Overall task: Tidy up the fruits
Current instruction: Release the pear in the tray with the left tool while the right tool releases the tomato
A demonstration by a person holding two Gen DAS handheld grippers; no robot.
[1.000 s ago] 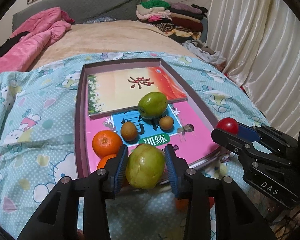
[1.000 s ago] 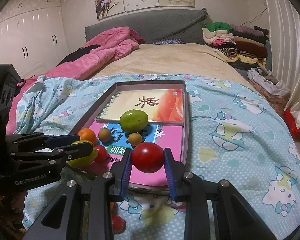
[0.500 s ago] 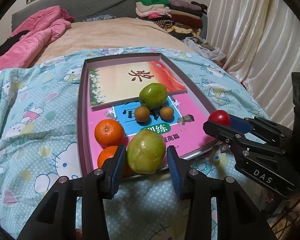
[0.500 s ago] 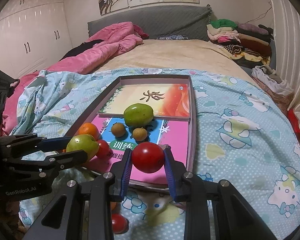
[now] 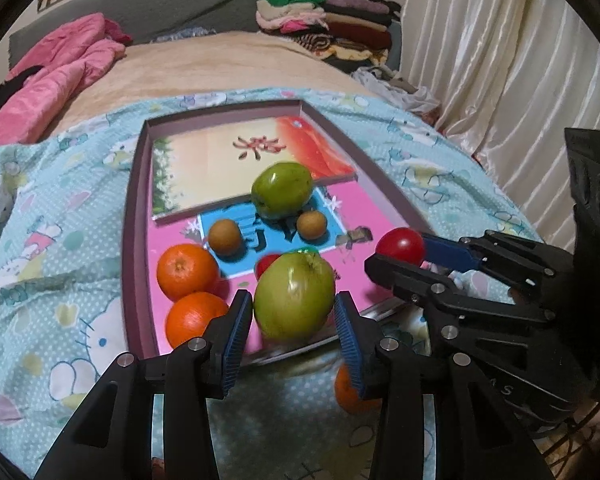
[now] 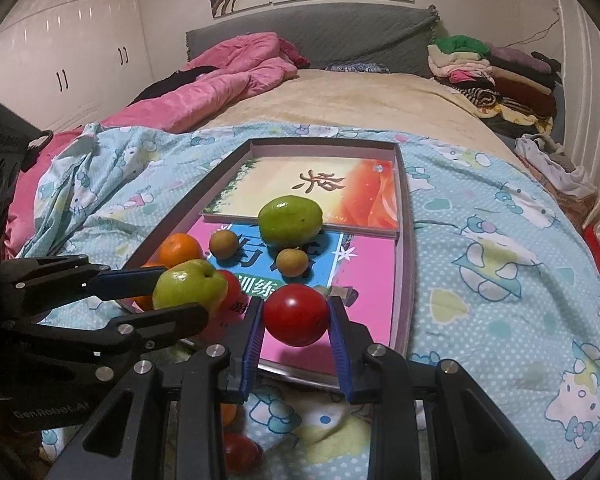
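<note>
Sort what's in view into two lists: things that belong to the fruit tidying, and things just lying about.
Job: tray; green fruit between the left tongs; tomato in the right tongs; second green fruit; two oranges; two small brown fruits.

Lying about: pink quilt; folded clothes; curtain.

Your matt black plastic left gripper (image 5: 294,322), blue ribbed pads (image 5: 236,338) and bright metal screw heads, frames a smooth, waxy green fruit (image 5: 294,300); your right gripper (image 6: 296,334) a glossy red tomato (image 6: 296,314). Beyond: dimpled oranges (image 5: 186,270), glossy paper book covers (image 5: 256,156), a matt cardboard tray (image 5: 134,216), soft printed cotton quilt (image 5: 56,248), satiny curtains (image 5: 496,60).
</note>
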